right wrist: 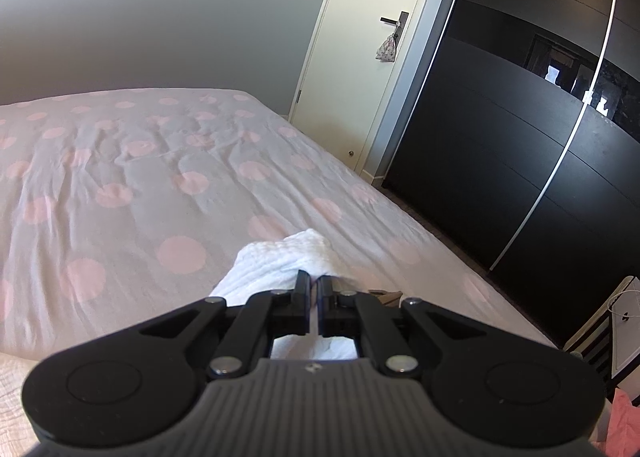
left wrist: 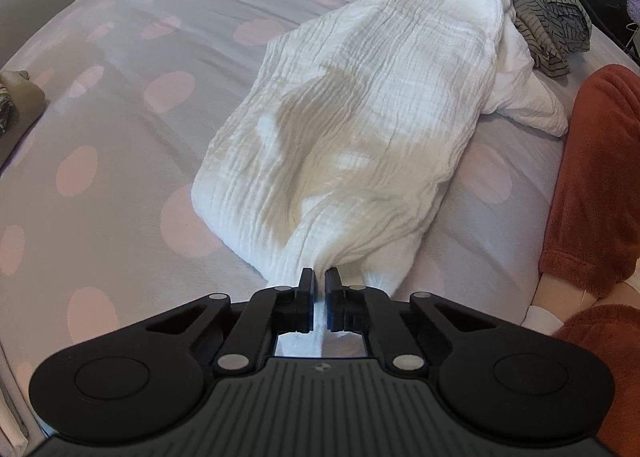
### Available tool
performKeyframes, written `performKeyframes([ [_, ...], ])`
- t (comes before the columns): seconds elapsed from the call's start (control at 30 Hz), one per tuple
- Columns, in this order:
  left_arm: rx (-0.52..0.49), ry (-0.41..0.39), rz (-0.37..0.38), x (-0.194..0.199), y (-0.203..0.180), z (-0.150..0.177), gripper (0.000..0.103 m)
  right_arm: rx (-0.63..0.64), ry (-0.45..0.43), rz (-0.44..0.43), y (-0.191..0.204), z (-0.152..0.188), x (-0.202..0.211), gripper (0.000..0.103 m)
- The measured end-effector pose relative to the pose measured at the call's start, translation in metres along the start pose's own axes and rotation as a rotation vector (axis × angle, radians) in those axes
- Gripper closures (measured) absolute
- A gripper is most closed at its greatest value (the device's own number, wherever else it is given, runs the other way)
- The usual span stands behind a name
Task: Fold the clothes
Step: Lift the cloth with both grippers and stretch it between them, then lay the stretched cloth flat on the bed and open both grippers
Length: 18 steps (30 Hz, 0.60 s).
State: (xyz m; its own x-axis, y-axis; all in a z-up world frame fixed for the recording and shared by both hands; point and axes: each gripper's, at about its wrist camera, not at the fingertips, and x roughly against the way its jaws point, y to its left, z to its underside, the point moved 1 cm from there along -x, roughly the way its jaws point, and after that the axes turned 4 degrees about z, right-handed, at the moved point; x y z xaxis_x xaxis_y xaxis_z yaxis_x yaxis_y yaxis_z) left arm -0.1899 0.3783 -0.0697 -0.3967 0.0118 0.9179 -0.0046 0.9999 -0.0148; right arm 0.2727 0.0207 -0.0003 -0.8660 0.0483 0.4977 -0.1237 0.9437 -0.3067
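White crinkled cloth [left wrist: 360,129] stretched lengthwise between left tongs [left wrist: 319,277] and, seemingly, right tongs [right wrist: 314,283], both clamped on it

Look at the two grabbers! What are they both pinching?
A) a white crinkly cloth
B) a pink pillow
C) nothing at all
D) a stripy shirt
A: the left gripper and the right gripper are each shut on an end of the white crinkly cloth, which stretches over the spotted bed sheet.

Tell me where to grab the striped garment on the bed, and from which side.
Pinch the striped garment at its raised crumpled folds, coming from above on its right side: the white cloth, shut in both tongs, drapes over its left edge.
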Motion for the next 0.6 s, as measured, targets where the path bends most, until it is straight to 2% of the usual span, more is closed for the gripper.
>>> performKeyframes([
  [0.17, 0.047, -0.021, -0.06, 0.019, 0.008, -0.001, 0.101, -0.015, -0.039, 0.016, -0.012, -0.006, 0.015, 0.1],
  [0.27, 0.104, -0.052, -0.123, 0.046, 0.019, 0.003, 0.101, -0.04, -0.079, 0.008, -0.023, -0.012, 0.031, 0.1],
  [0.6, 0.214, -0.192, -0.237, 0.147, 0.027, 0.025, 0.101, -0.146, -0.273, -0.082, -0.082, -0.033, 0.123, 0.1],
])
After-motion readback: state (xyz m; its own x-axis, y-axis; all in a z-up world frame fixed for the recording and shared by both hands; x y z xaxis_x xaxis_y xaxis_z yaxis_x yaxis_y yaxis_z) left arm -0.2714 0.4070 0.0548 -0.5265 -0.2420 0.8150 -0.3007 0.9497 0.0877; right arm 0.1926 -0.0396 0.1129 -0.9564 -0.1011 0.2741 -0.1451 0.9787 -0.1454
